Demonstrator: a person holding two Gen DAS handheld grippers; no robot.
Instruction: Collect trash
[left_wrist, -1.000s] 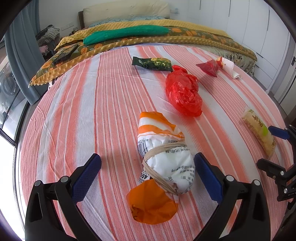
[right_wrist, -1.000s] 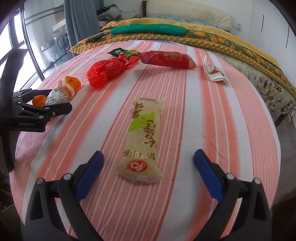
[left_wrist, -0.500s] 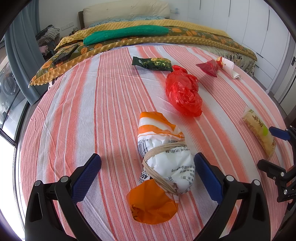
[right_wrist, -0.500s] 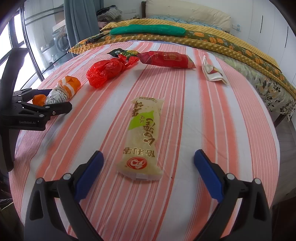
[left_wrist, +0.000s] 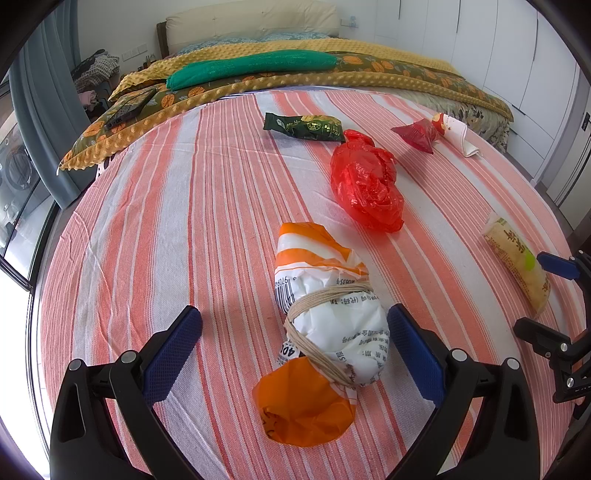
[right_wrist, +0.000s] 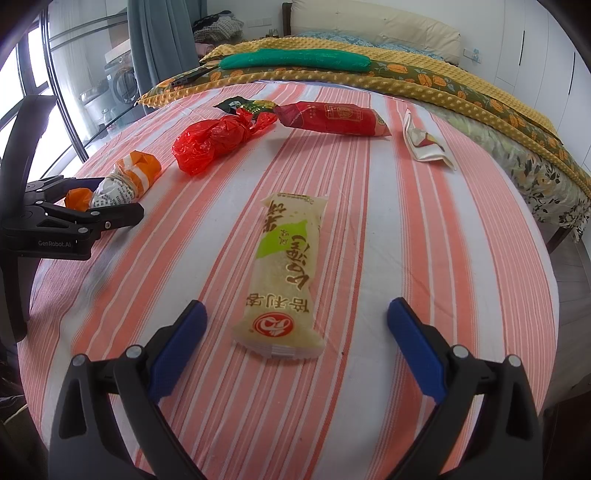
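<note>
Straddling twine-bound crinkly bundle (left_wrist: 325, 317), left tongs (left_wrist: 295, 332) gape.

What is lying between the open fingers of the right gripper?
The yellow snack packet lies there on the striped cloth, its near end between the fingers, untouched; the right wrist view shows it.

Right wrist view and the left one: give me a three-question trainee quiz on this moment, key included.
1. True or false: the right gripper is shut on the yellow packet.
2. What lies between the left gripper fingers?
A. red bag
B. tied bundle
C. green packet
3. Fill in: the trash lies on a ____ cloth.

Key: 1. False, it is open with the packet untouched between its fingers. 2. B, the tied bundle. 3. Striped.
</note>
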